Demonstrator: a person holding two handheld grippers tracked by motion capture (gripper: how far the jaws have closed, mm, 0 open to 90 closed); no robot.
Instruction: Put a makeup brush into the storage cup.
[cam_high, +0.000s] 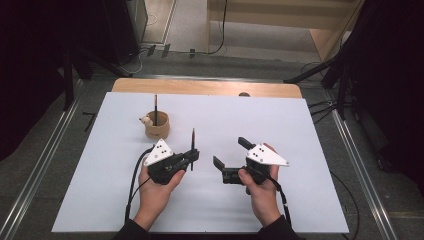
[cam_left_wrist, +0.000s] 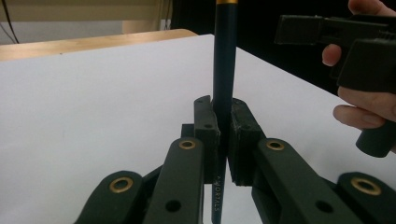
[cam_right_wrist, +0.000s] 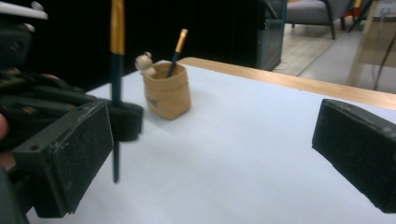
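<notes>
My left gripper (cam_high: 192, 156) is shut on a dark pencil (cam_high: 193, 142) and holds it upright over the white table. In the left gripper view the pencil (cam_left_wrist: 225, 70) stands clamped between the two pads, its gold band at the top. My right gripper (cam_high: 231, 152) is just to the right of it, open wide with nothing between its pads (cam_right_wrist: 70, 158). In the right gripper view the held pencil (cam_right_wrist: 116, 70) hangs with its tip close to the table. A tan paper cup (cam_high: 157, 127) behind the left gripper holds another pencil (cam_high: 155, 107) and a small pale figure.
A white sheet (cam_high: 260, 115) covers the table, with a wooden strip (cam_high: 210, 87) showing along the far edge. Dark stands and cables line both sides of the table. A wide bare stretch of sheet lies to the right of the cup (cam_right_wrist: 168, 93).
</notes>
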